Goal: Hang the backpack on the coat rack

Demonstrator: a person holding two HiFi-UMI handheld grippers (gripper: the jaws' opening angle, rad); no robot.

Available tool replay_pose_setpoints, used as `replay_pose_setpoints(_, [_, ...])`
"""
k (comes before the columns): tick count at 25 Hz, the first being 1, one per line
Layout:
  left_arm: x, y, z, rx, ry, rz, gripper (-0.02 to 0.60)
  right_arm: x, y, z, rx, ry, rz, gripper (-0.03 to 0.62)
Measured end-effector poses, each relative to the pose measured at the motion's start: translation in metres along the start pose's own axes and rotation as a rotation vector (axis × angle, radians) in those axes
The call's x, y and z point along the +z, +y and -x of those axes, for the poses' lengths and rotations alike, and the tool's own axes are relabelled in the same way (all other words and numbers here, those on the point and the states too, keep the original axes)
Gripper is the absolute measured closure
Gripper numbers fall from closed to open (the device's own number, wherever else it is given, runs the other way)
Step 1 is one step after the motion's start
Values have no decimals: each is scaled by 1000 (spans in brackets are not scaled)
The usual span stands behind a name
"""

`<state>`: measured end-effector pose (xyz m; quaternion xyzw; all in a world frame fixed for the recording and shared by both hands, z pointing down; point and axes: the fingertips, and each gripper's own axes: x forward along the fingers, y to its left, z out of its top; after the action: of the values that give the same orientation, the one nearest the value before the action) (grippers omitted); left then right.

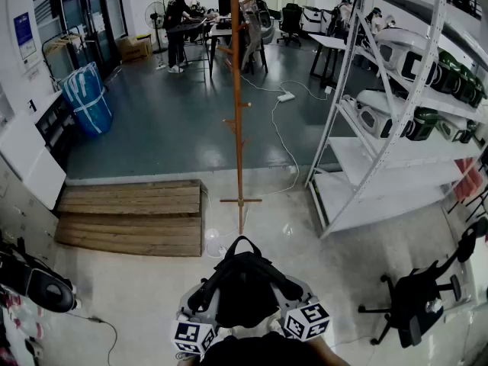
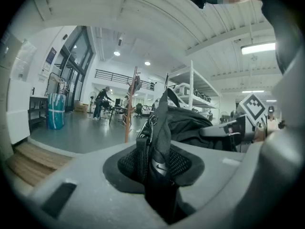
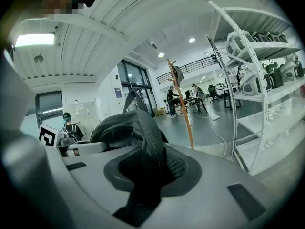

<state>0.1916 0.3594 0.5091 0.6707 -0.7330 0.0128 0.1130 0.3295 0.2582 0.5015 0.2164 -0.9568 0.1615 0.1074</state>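
A black backpack (image 1: 245, 287) hangs low in the head view, held up between my two grippers, with its top handle loop pointing towards the coat rack. My left gripper (image 1: 204, 294) is shut on the backpack's left shoulder strap (image 2: 157, 151), which runs down between the jaws. My right gripper (image 1: 293, 288) is shut on the right strap (image 3: 148, 161). The wooden coat rack (image 1: 236, 90) stands upright on the floor straight ahead, a step or two away. It also appears as a thin pole (image 2: 127, 113) in the left gripper view and as another (image 3: 183, 109) in the right gripper view.
White metal shelving (image 1: 396, 128) with helmets fills the right side. A low wooden platform (image 1: 130, 216) lies left of the rack's base. A black office chair (image 1: 419, 296) stands at the lower right. A white cable (image 1: 282, 136) trails past the rack. People (image 1: 179, 25) stand at desks far back.
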Motion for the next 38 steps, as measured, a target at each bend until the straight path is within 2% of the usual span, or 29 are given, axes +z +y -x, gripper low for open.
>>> replay_pose_setpoints(15, [1, 6, 6, 0, 2, 15, 463, 2, 10, -1, -1, -6, -12, 516])
replay_pose_setpoints(25, [-1, 40, 19, -35, 10, 23, 463, -2, 40, -19, -39, -13, -19, 516])
replay_pose_setpoints(28, [-1, 53, 22, -64, 3, 9, 463, -4, 51, -26, -52, -21, -23, 516])
replay_pose_setpoints(38, [0, 89, 12, -90, 6, -17, 463, -6, 65, -57, -88, -34, -58, 516])
